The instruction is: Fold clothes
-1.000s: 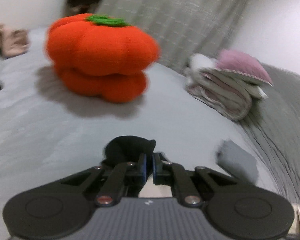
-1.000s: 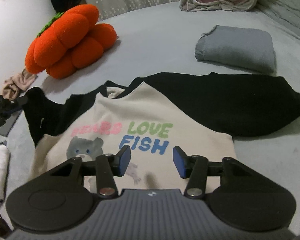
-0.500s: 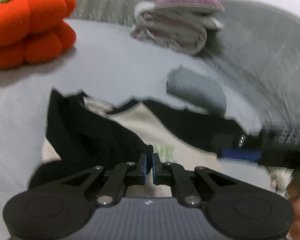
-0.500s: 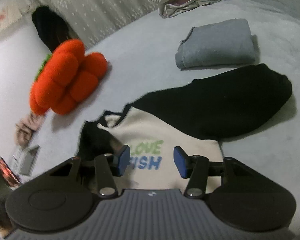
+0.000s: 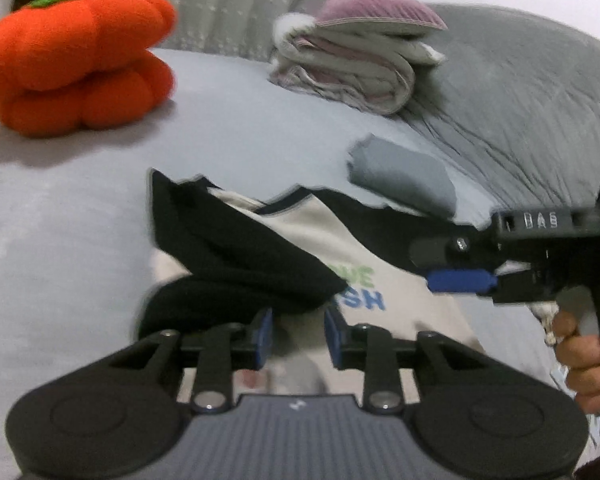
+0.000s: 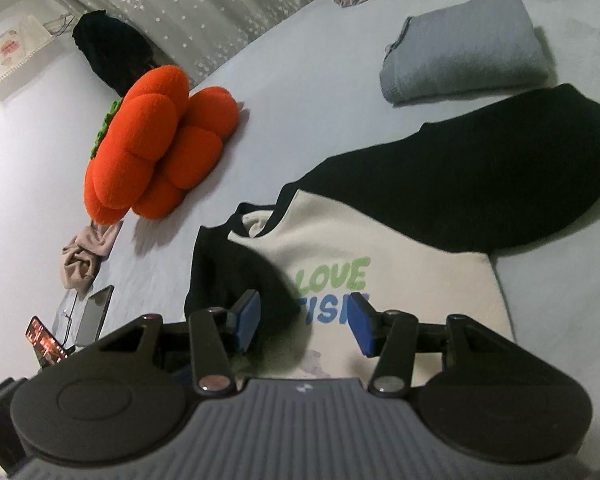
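A cream sweatshirt [image 6: 400,256] with black sleeves and a "LOVE FISH" print lies flat on the grey bed [image 6: 320,92]. One black sleeve [image 5: 244,260] is folded across its chest and covers part of the print. Its cuff rests just past my left gripper [image 5: 298,336], whose jaws are opening and whose blue pads do not press on the cloth. The other black sleeve [image 6: 480,176] stretches out to the right. My right gripper [image 6: 304,322] hovers open over the print with nothing between its pads. It also shows in the left wrist view as the right gripper [image 5: 456,280], held by a hand [image 5: 584,360].
An orange pumpkin cushion [image 6: 156,152] sits at the back left. A folded grey garment [image 6: 464,48] lies beyond the sweatshirt. Folded blankets under a pink pillow [image 5: 352,68] and a rumpled grey duvet [image 5: 520,112] fill the back right. A beige cloth [image 6: 86,256], tablet [image 6: 94,314] and phone [image 6: 44,340] lie left.
My left gripper carried the black sleeve from the left side across the sweatshirt's chest, then its jaws parted and the sleeve settled on the print. The right gripper rolled and stayed open.
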